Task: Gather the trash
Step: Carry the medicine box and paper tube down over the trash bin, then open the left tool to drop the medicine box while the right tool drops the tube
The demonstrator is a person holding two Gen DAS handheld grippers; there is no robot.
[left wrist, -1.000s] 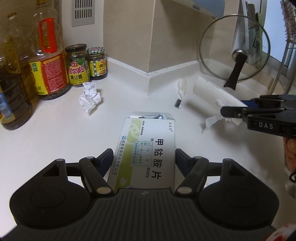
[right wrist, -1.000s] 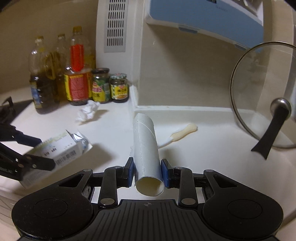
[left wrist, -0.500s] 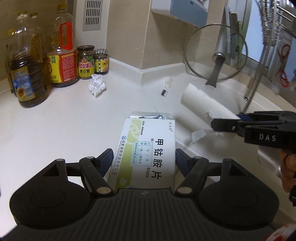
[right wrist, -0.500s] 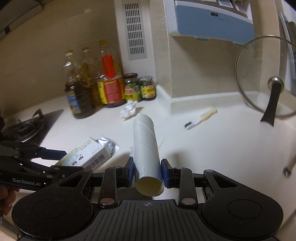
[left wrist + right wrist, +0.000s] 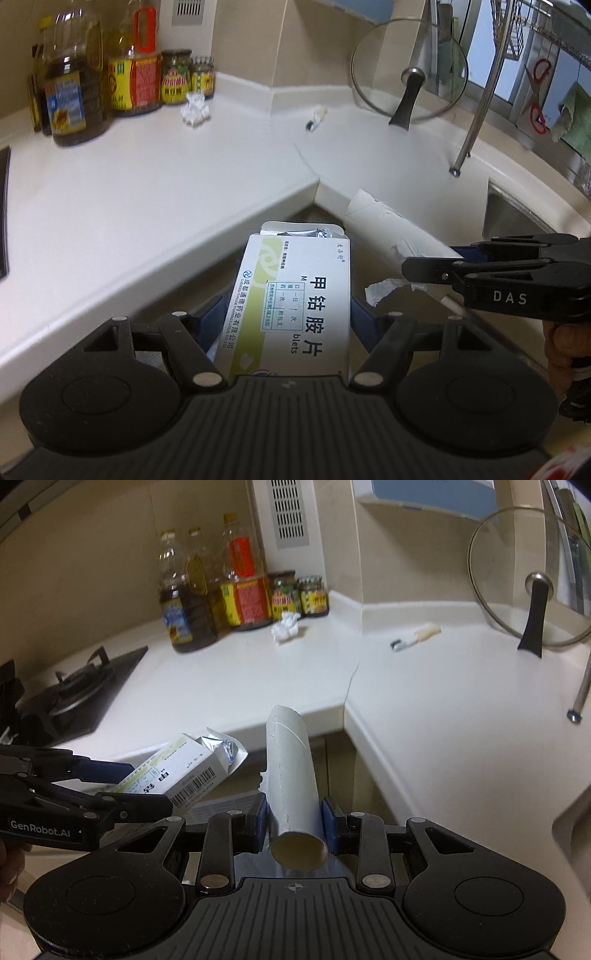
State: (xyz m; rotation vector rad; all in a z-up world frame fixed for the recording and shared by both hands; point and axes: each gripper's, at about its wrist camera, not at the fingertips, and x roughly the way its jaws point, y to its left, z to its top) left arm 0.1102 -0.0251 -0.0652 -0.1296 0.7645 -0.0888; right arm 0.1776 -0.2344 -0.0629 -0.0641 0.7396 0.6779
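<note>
White cardboard is pinched in both of my claws. My left gripper (image 5: 288, 314) clamps a medicine box (image 5: 295, 299) across its width, open flap and foil blister at the far end, centre of the left wrist frame. My right gripper (image 5: 293, 818) squeezes a paper tube (image 5: 293, 771) near its open near end, the torn far end pointing up toward frame centre.

Both loads hang off the counter: in each view the countertop (image 5: 155, 192) edge runs as an inside corner just above the held item, with dark cabinet front and floor space under it. From the right wrist view the box sits at lower left, just beside the tube but apart from it; from the left wrist view the tube crosses the right of the frame behind the box, a paper shred dangling from it.

Left on the counter: a crumpled paper ball (image 5: 285, 626) just in front of the jars (image 5: 297, 594) and oil bottles (image 5: 207, 602), upper centre; a small cream-handled brush (image 5: 417, 635) to the right, on open surface. Glass lid (image 5: 532, 587) leans at the upper right wall. Stove (image 5: 74, 686) at left edge. Sink rim (image 5: 517, 218) at right; wide bare counter between corner and back wall
</note>
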